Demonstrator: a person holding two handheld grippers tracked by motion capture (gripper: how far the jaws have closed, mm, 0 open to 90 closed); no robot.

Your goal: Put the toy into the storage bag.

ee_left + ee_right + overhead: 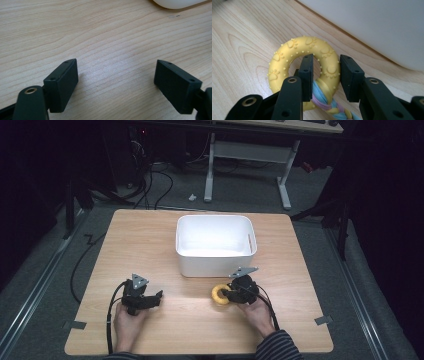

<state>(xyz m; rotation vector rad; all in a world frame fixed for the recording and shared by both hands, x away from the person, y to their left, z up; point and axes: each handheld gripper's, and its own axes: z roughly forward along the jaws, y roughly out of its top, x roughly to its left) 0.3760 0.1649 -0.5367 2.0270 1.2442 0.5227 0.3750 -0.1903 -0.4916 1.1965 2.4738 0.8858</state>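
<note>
Pale wood-grain table (200,325) under dim light, dark floor beyond. My right gripper (324,75) has clamped onto the yellow ring toy (287,60), one jaw through its hole, the other outside the rim. I judge the grasp step done; next calls for lifting it ahead into the white bin (215,245) just beyond. It's a knobbly, paw-printed ring with a pastel braided tail trailing back toward me. My left gripper (116,75) rests agape over bare wood.
</note>
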